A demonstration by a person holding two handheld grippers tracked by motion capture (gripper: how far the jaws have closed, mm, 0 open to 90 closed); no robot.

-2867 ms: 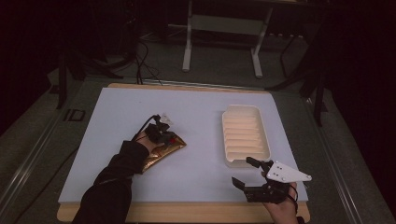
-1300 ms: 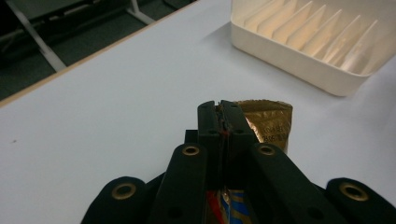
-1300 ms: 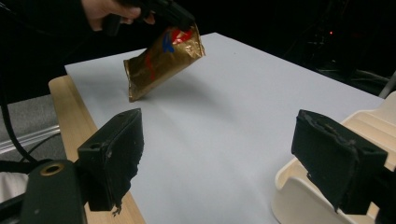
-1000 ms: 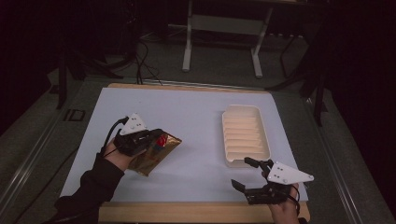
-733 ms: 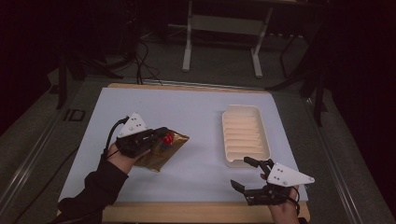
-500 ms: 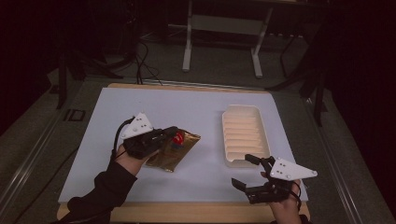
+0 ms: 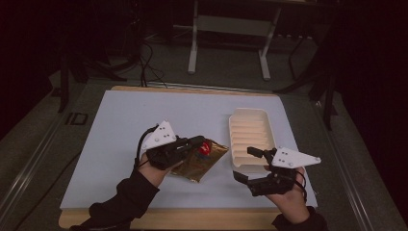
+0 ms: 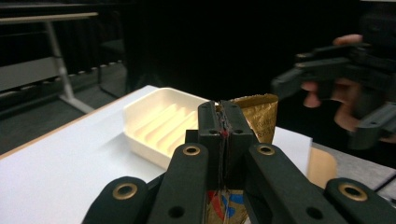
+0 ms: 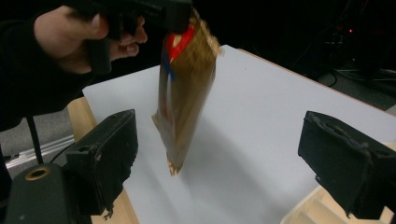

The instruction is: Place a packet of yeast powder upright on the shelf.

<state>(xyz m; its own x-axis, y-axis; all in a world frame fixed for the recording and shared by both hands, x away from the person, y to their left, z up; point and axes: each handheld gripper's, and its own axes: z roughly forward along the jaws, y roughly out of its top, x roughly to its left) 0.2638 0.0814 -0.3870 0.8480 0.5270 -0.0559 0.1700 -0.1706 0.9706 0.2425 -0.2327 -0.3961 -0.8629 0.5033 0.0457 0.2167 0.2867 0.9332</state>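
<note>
Clamping gold packet [image 7: 202,161], left gripper [image 7: 195,143] moved toward tray [image 7: 250,137]; right gripper [image 7: 249,164] apparently wide.

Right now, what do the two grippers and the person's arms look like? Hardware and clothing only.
Both are black two-jaw units. The left gripper carries a grey three-cornered plate with small dark holes and a black cable looping off its back; its linkage shows brass-ringed pivots in the left gripper view. The right gripper has the same plate and blocky, worn black pads. Black sleeves cover both forearms.
</note>
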